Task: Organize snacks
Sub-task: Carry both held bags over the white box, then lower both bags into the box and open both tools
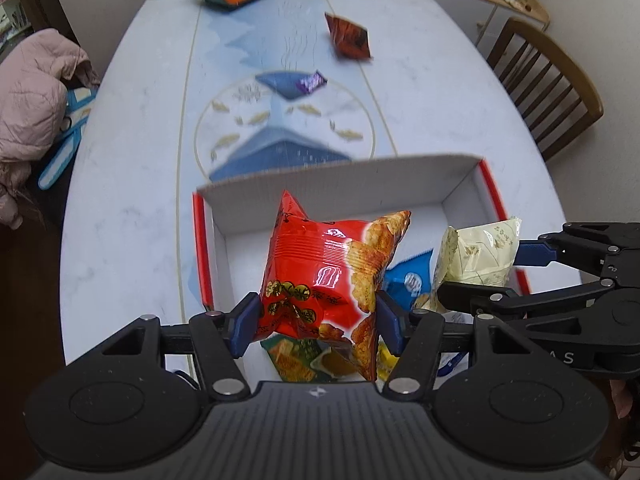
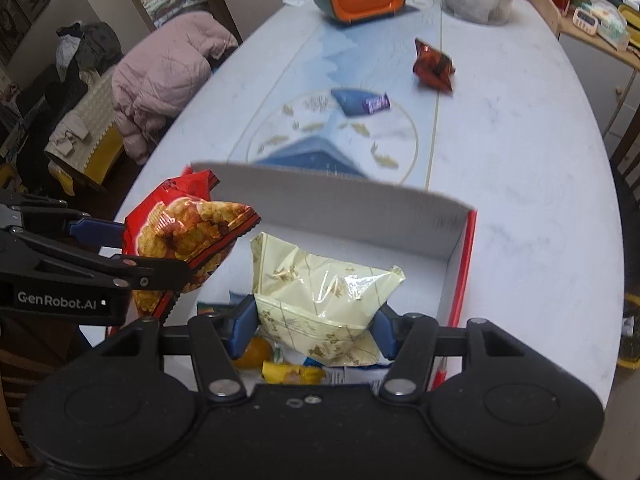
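Two bags gripped, both over the open box (image 1: 460, 184)!
Your left gripper (image 1: 316, 316) pinches the red chip bag (image 1: 320, 268) between half-spread jaws; your right gripper (image 2: 316, 322) clamps the pale yellow snack bag (image 2: 320, 300) likewise. Out on the table (image 1: 420, 112) wait a purple candy bar (image 1: 312, 81) and a dark red packet (image 1: 348, 38).

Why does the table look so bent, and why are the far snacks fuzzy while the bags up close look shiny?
Left wrist view: the fisheye lens bows the table; the dark red packet is smeared by blur; glare spots sit on the red chip bag in the left claw. Right wrist view: same bowing; glare on the cream bag in the right claw; the box rim looks soft.
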